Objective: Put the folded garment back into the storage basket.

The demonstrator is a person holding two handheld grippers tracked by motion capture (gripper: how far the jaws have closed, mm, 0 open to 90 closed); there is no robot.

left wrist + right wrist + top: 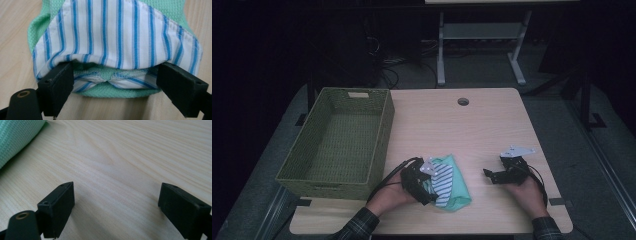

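Folded cloth [120, 32] between left tongs [115, 82]

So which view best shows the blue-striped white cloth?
The left gripper view: the blue-striped white cloth lies close up, stripes and stitching sharp. The high view shows it small.

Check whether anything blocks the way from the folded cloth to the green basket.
Nothing visible does. The folded cloth, striped white over green, lies on the table just right of the green basket, with bare wood between them. The left claw straddles its near edge; the right claw stands open, off to the right.
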